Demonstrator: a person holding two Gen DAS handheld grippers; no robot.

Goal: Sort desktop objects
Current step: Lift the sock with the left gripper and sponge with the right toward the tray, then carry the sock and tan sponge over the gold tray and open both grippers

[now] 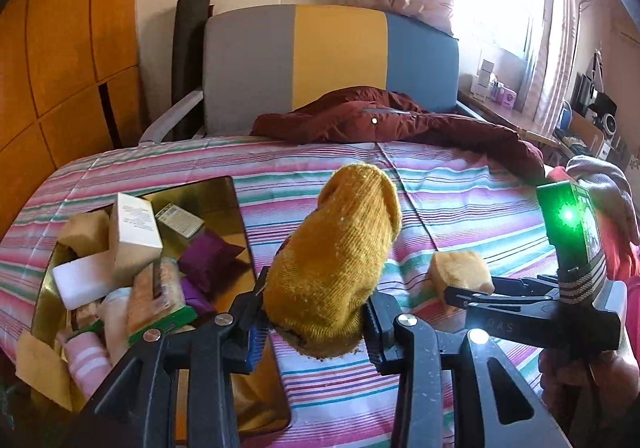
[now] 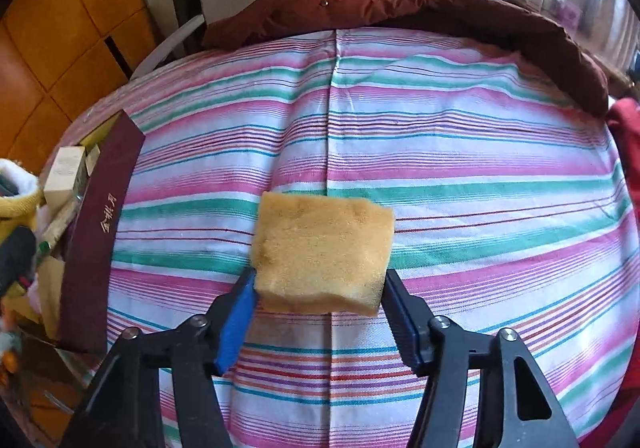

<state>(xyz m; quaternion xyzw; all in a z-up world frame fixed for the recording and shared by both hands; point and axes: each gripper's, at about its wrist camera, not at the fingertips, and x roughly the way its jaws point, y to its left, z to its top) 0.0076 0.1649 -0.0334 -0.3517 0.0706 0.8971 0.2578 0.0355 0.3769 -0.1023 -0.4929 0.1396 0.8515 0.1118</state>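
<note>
My left gripper (image 1: 316, 312) is shut on a mustard knitted sock (image 1: 340, 248), which stands up between its pads above the striped bedspread (image 1: 440, 199). To the left lies a gold-lined box (image 1: 236, 207) holding several items: a white carton (image 1: 134, 232), a purple pouch (image 1: 208, 260) and a white block (image 1: 84, 280). In the right wrist view, my right gripper (image 2: 320, 280) is shut on a yellow sponge (image 2: 324, 252), with the blue pads pressing on both its sides. The same sponge (image 1: 460, 268) and right gripper (image 1: 472, 294) show at the right of the left wrist view. The box's maroon wall (image 2: 104, 248) is to the sponge's left.
A dark red jacket (image 1: 380, 119) lies across the far edge of the bed, in front of a grey, yellow and blue chair back (image 1: 336, 55). Wooden cupboard doors (image 1: 60, 47) stand at the left. A person's hand (image 1: 580, 376) holds the right gripper.
</note>
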